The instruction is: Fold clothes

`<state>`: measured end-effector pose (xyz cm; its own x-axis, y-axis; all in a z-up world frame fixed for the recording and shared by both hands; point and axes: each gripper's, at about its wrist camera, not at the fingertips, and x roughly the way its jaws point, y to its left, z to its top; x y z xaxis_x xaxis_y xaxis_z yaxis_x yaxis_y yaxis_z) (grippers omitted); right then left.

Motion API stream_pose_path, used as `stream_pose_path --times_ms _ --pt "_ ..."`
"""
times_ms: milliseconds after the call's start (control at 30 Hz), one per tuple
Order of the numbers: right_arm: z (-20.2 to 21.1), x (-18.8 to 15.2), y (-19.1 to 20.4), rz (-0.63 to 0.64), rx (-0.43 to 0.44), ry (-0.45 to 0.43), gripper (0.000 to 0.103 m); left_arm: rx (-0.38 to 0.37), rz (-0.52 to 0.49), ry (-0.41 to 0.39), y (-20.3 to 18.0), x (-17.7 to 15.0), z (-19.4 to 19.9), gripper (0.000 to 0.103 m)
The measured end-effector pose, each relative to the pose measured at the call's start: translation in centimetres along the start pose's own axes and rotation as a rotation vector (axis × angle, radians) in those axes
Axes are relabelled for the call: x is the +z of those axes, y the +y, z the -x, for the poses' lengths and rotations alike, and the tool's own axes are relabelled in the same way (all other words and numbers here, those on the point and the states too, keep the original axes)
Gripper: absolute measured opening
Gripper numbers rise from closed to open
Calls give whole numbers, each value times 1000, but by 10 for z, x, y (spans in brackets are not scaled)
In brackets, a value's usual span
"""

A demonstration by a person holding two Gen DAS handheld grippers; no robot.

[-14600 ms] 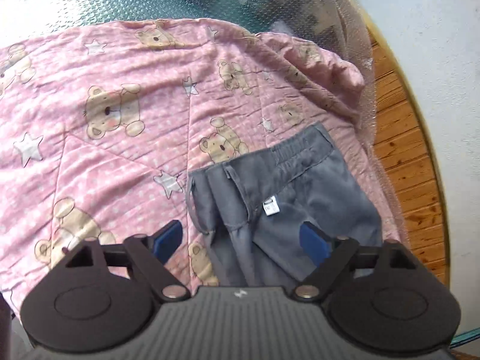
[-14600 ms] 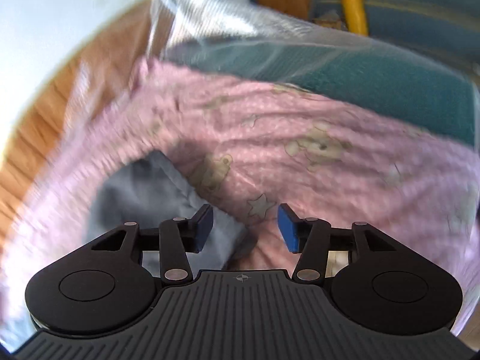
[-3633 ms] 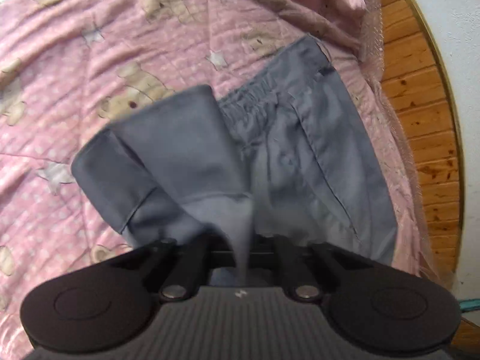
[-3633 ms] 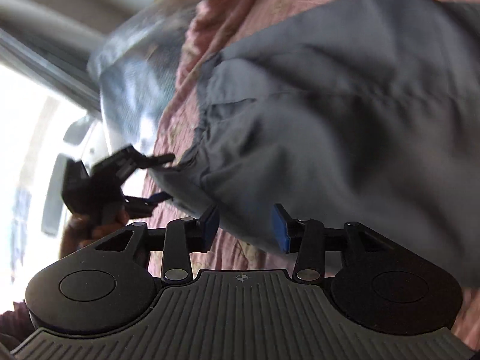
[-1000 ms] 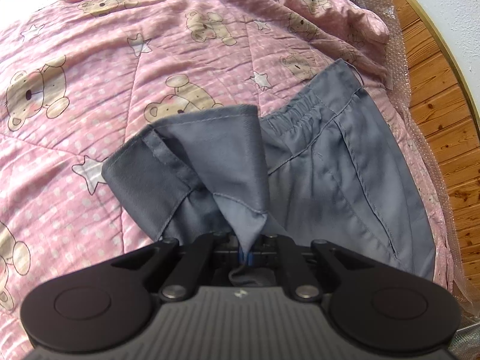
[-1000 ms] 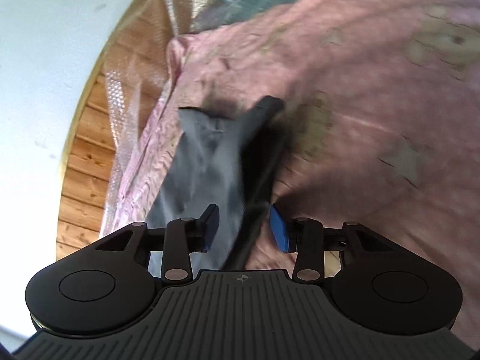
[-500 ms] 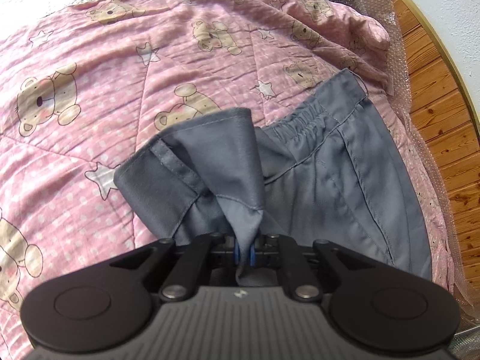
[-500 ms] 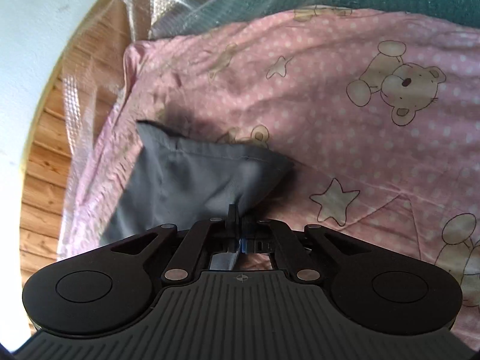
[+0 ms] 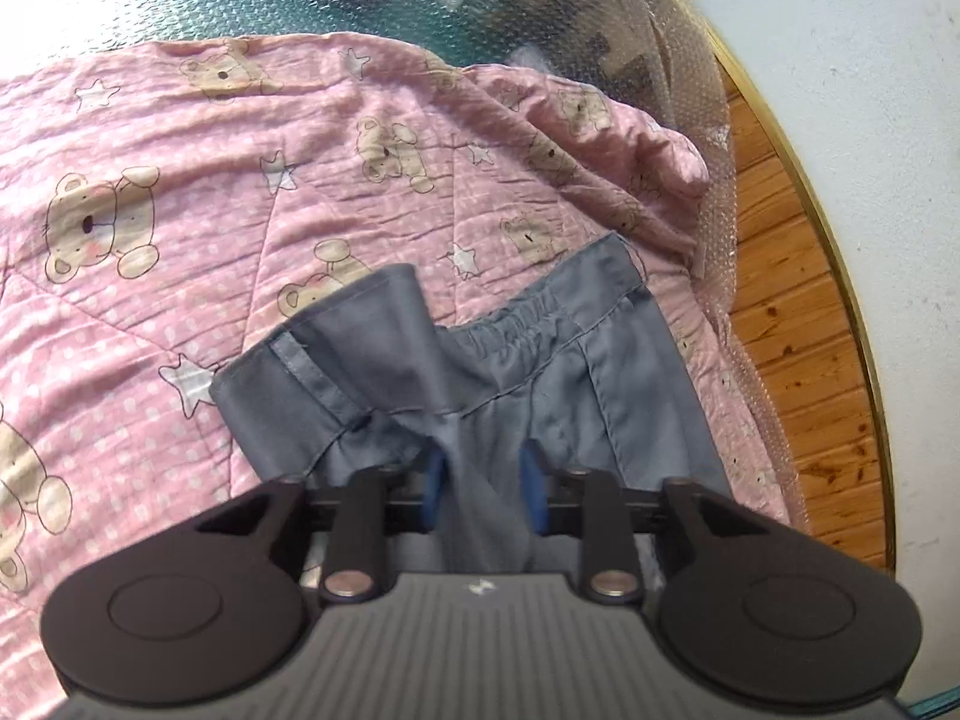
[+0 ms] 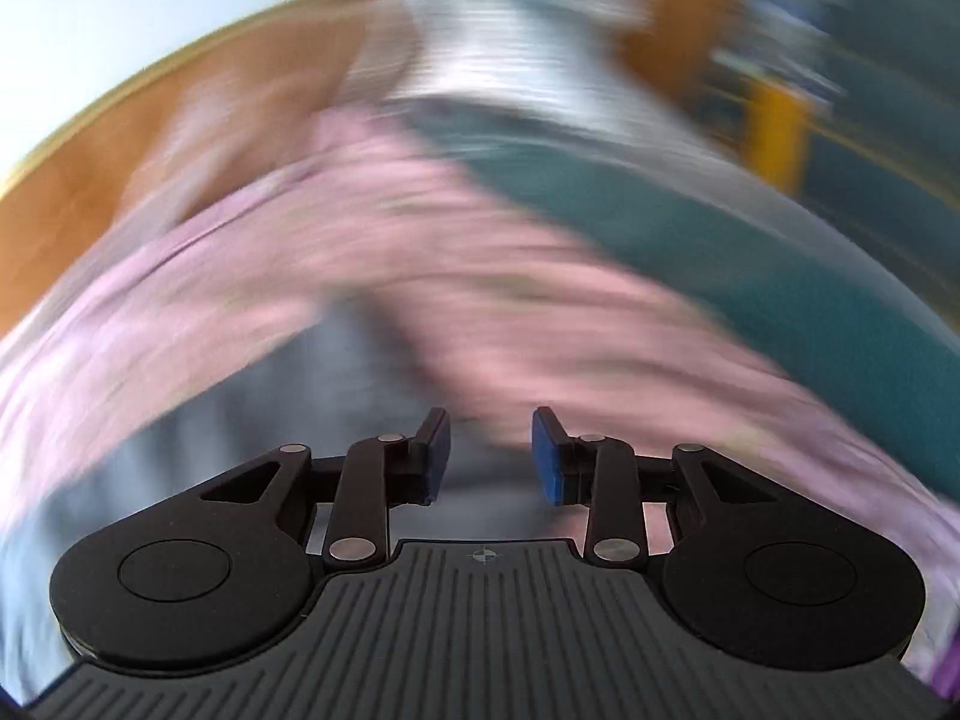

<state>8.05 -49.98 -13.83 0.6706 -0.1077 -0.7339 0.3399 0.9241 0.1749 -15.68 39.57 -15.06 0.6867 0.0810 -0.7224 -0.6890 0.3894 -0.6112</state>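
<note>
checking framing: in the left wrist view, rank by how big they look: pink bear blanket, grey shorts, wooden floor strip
1. pink bear blanket, by far the most area.
2. grey shorts.
3. wooden floor strip, close to the shorts in area, and fisheye stretching at the edge makes that ranking unsure.

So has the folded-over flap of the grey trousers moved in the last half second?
Yes. The flap now lies farther from the left hand-held gripper, reaching the bear print on the pink blanket.

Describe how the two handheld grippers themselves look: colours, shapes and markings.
Both look alike. The left gripper and the right gripper each have a dark grey ribbed body with a small white mark at its front edge, two round black discs at the sides, black link arms with silver pins, and blue fingertip pads. No cables, sleeves or hands show.
</note>
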Motion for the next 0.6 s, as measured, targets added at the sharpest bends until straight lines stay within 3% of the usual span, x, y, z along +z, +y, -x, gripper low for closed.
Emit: stream_pose_path --times_ms 67,100,167,300,433,467,500,600 --pt "-2 -8 40 95 131 72 42 87 30 33 25 1 -5 9" --pt "-8 -17 54 118 145 126 48 114 73 54 42 0 -6 11" --pt "-25 -41 65 152 100 209 48 77 90 70 52 -1 1 12" --pt "-24 -54 67 196 -45 193 44 43 42 6 43 9 37 23" --pt "18 -36 72 159 -39 99 49 -30 -98 -73 4 35 63 25" --pt "25 -34 77 178 -23 91 49 -55 -154 -72 -13 39 62 30" --pt "29 -33 82 190 -1 86 49 -79 -204 -58 -31 40 57 38" --pt "30 -29 97 193 32 94 53 -196 -346 41 -99 21 27 46"
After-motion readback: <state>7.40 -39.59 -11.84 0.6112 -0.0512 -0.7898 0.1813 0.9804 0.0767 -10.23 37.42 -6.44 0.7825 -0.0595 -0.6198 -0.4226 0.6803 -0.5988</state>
